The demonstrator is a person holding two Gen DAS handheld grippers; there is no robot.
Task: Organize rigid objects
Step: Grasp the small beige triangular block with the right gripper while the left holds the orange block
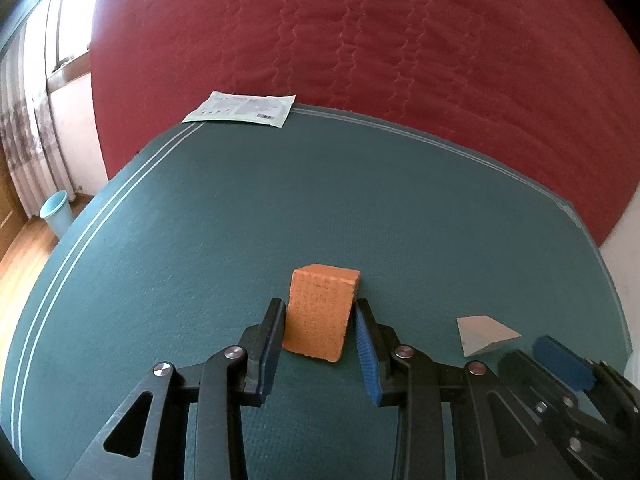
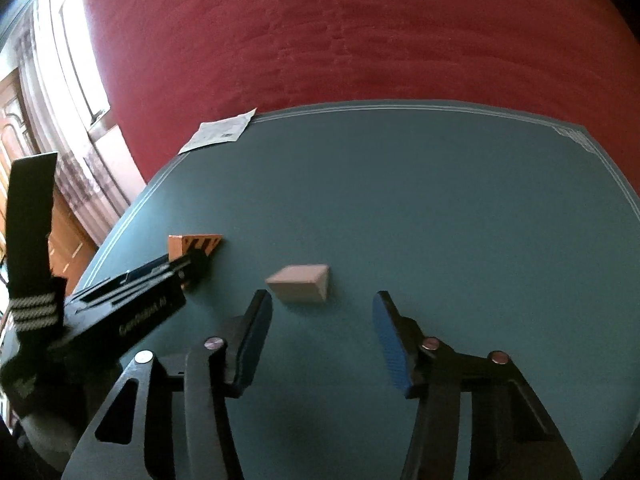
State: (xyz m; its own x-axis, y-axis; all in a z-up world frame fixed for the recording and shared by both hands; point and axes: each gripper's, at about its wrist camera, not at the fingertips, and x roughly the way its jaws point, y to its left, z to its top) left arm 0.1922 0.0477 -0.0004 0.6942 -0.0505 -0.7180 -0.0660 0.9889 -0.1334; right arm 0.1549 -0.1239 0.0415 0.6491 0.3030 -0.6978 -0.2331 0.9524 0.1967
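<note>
The left gripper (image 1: 320, 320), low and level over the green bench (image 1: 200, 240), clamps the orange block (image 1: 320, 312). The right gripper (image 2: 322, 312) hovers spread wide just short of the pale wedge (image 2: 300, 283).

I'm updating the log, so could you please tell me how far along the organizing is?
Nothing looks sorted yet. In hand: the left tool brackets the orange block on the green mat, contact unclear. Left: the pale wedge lies loose before the open right tool.
</note>
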